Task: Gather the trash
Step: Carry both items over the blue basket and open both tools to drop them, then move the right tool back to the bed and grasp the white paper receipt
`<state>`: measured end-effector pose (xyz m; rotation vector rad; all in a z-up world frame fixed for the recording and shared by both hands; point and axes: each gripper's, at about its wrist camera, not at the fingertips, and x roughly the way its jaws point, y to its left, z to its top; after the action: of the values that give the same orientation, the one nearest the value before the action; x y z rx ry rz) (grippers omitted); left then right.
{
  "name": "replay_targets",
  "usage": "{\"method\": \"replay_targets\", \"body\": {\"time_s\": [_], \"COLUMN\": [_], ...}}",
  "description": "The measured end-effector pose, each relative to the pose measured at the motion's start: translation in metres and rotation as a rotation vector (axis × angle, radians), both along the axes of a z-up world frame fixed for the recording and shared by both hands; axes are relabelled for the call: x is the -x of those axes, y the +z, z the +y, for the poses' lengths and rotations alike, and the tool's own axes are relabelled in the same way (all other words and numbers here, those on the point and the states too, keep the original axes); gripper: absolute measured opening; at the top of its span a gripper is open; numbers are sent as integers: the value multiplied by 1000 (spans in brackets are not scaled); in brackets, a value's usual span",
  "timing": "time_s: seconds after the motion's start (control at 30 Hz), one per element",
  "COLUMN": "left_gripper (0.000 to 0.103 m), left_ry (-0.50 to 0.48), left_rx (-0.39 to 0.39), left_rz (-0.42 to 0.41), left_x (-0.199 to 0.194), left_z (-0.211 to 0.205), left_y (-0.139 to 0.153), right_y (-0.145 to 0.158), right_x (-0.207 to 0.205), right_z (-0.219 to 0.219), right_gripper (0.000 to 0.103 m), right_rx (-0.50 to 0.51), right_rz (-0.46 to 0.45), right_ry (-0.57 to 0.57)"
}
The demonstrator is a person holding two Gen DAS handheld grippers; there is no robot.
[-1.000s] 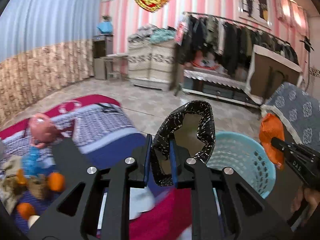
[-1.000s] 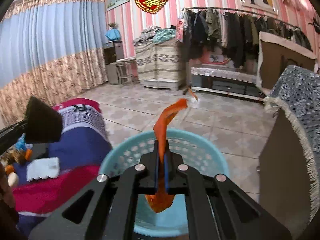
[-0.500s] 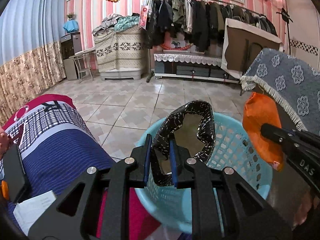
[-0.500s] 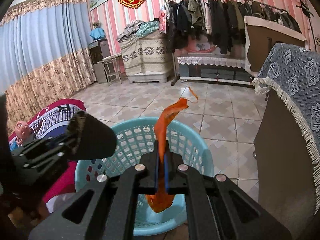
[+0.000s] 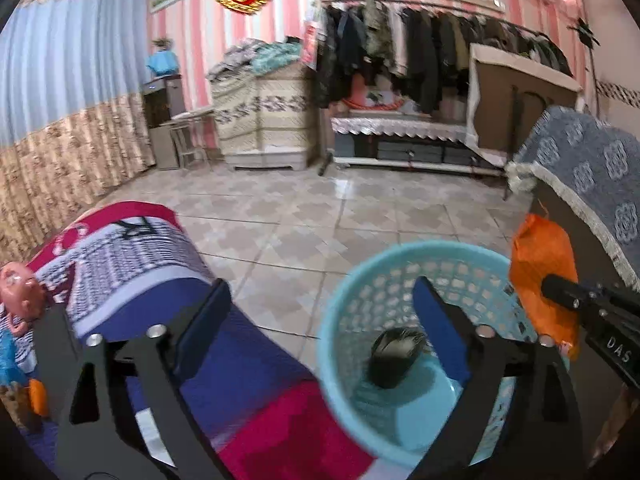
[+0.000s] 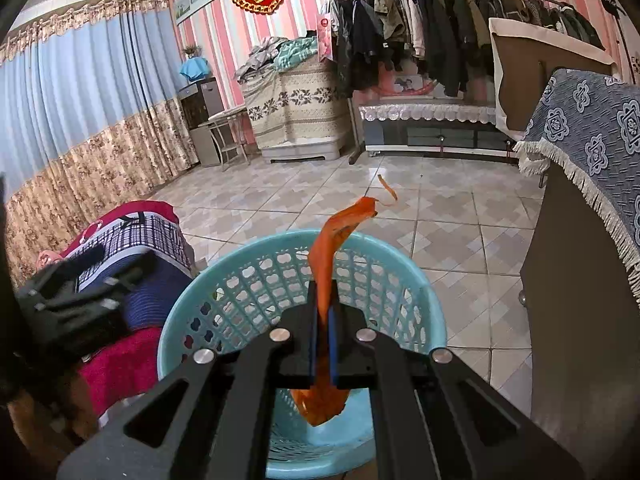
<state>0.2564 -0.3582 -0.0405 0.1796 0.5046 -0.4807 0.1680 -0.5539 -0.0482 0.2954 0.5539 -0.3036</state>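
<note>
A light blue plastic basket [image 5: 360, 292] stands on the tiled floor beside a bed; it also shows in the right wrist view [image 6: 404, 276]. My left gripper [image 5: 320, 312] is open and empty above the basket's left rim. A black speckled wrapper [image 5: 394, 356] lies blurred inside the basket. My right gripper [image 6: 323, 316] is shut on an orange plastic wrapper [image 6: 332, 240] and holds it over the basket. The orange wrapper also shows at the right of the left wrist view [image 5: 540, 256].
A bed with a red, blue and checked blanket [image 5: 132, 264] lies to the left, with a pink doll [image 5: 18, 292] and small toys on it. A dark cabinet with a blue fringed cloth [image 6: 592, 128] stands at the right. A clothes rack [image 6: 440, 32] lines the far wall.
My left gripper has opened and let go of the black wrapper, which has dropped into the basket. My right gripper still holds the orange wrapper over the basket.
</note>
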Motion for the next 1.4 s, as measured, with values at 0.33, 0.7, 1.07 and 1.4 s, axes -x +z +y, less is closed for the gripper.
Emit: {"method": "replay_targets", "body": {"time_s": [0.33, 0.7, 1.07, 1.4], "left_gripper": [97, 97, 97, 97], "left_ry": [167, 292, 383, 465], "left_rx": [47, 91, 82, 55], "left_rz": [5, -3, -3, -5], "left_x": [-3, 13, 29, 52], "left_z": [86, 168, 228, 284], "left_y": [21, 38, 37, 35], "right_y": [-6, 1, 8, 10], "right_x": [-22, -20, -18, -26], "right_z": [21, 30, 47, 92], "right_gripper": [45, 93, 96, 96], "right_rx": [15, 34, 66, 82], "right_rz": [51, 33, 23, 35], "right_ry": [13, -37, -51, 24]}}
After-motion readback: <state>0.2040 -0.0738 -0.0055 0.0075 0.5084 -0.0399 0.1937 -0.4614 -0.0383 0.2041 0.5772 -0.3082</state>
